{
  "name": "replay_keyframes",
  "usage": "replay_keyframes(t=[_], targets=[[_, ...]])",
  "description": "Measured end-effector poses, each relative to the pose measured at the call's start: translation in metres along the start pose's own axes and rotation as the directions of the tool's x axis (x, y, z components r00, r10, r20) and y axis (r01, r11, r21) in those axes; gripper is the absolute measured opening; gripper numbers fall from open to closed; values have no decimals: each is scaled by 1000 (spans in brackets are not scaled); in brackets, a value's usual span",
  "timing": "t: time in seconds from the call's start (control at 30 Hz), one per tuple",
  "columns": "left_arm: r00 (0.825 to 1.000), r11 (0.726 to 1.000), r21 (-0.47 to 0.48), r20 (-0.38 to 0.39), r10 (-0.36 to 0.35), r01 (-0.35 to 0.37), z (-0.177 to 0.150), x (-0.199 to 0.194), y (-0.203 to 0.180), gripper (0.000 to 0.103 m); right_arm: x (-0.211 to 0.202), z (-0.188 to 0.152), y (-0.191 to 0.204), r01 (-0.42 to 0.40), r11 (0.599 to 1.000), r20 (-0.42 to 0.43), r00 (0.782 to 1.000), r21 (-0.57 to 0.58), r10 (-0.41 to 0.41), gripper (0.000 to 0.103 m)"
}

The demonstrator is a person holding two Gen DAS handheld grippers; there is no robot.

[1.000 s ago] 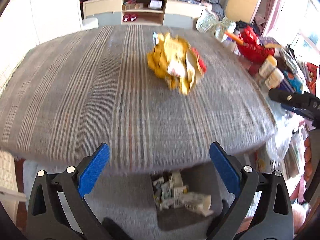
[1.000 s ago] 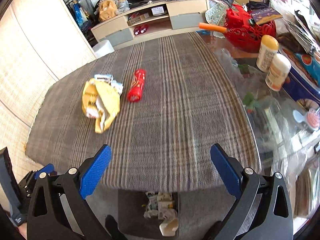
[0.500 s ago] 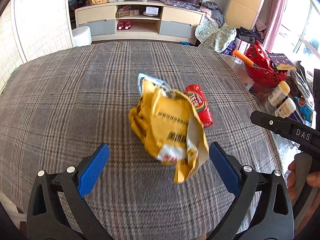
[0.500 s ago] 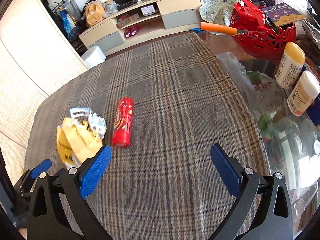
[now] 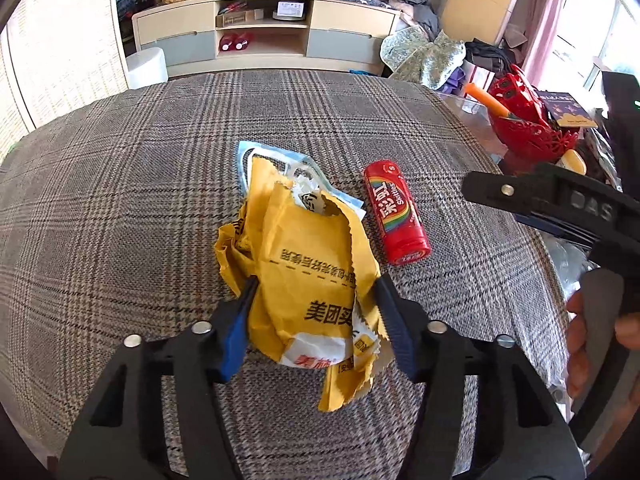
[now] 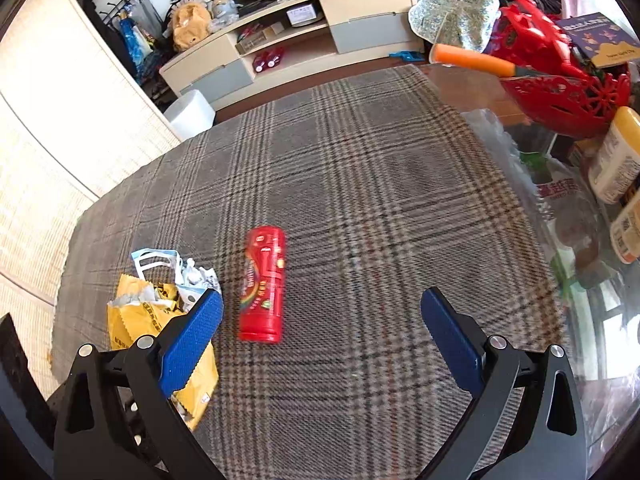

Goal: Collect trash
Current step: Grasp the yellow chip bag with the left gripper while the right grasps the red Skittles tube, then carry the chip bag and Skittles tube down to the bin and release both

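A crumpled yellow paper bag (image 5: 304,280) lies on the plaid tablecloth (image 5: 120,200), on top of a white and blue wrapper (image 5: 260,156). My left gripper (image 5: 314,300) is shut on the bag's near end, one blue pad on each side. A red Skittles tube (image 5: 396,212) lies on its side just right of the bag. In the right wrist view the tube (image 6: 262,284) lies ahead and left of centre, and the bag (image 6: 140,316) is at far left. My right gripper (image 6: 320,340) is open and empty, hovering low over the cloth near the tube.
A red basket (image 6: 560,76) with an orange-handled tool (image 6: 472,60) stands at the table's far right, next to white bottles (image 6: 616,156) and clear plastic on glass. A TV cabinet (image 5: 264,36) and a white stool (image 5: 146,66) stand beyond the table.
My left gripper moved forward over the table and closed from wide open onto the yellow bag. My right gripper moved forward and lower towards the red tube, still open.
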State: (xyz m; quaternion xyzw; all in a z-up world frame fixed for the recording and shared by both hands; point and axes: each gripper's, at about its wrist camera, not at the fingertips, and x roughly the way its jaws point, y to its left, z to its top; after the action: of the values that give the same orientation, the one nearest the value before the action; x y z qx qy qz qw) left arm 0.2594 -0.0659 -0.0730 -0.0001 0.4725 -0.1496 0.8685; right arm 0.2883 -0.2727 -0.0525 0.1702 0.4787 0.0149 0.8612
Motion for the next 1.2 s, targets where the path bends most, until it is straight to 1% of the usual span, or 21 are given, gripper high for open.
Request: replay_keyframes(t=[0.03,0.13,0.17,0.3,0.37,0.5,0.63,0.7,0.73,0.77,0.8,0.93,1.0,1.2], targets=[[1000,1000,5,4,-18,18,-3,-5,4,38,4,0,4,-6,1000,-7,1000,-2,6,100],[1000,999,31,1,-18,18,-11,-17,11,32,14,-2,15,-18,1000,-19,1000,-10,17,100],[1000,999,40,2,-16,16,-13,-20,12,28,17,-2,18,-19,1000,-22,1000,-13,19,100],[1000,998,64,2,-28,28,-22,-30,20,25,33,-4,26,-28,1000,-46,999,1,28,99],[999,996,81,7,-32,31,-26,-35,23,21,39,-4,30,-33,999,-53,998,0,33,99],[1000,994,105,13,-25,24,-36,-48,29,18,49,-6,39,-18,1000,-61,998,-22,16,98],[1000,993,116,15,-18,16,-45,-57,35,16,63,-10,45,-25,999,-103,994,-36,21,82],[1000,994,110,7,-22,22,-51,-61,40,16,63,-12,52,6,997,-84,996,-75,-13,76],[1000,994,112,7,-21,20,-53,-63,41,16,64,-13,54,20,996,-79,997,-85,-26,70],[1000,994,111,8,-19,18,-55,-65,42,16,63,-14,56,30,995,-75,997,-97,-37,45],[1000,994,108,8,-19,18,-57,-67,42,16,63,-15,57,47,993,-75,996,-108,-56,34],[1000,995,102,10,-20,19,-68,-79,40,16,55,-25,58,42,989,-91,994,-141,-56,35],[1000,995,98,11,-20,19,-73,-85,38,16,44,-35,56,23,990,-94,995,-143,-36,35],[1000,997,76,20,-24,22,-100,-111,26,16,-8,-71,57,2,983,-70,997,-183,-15,35]])
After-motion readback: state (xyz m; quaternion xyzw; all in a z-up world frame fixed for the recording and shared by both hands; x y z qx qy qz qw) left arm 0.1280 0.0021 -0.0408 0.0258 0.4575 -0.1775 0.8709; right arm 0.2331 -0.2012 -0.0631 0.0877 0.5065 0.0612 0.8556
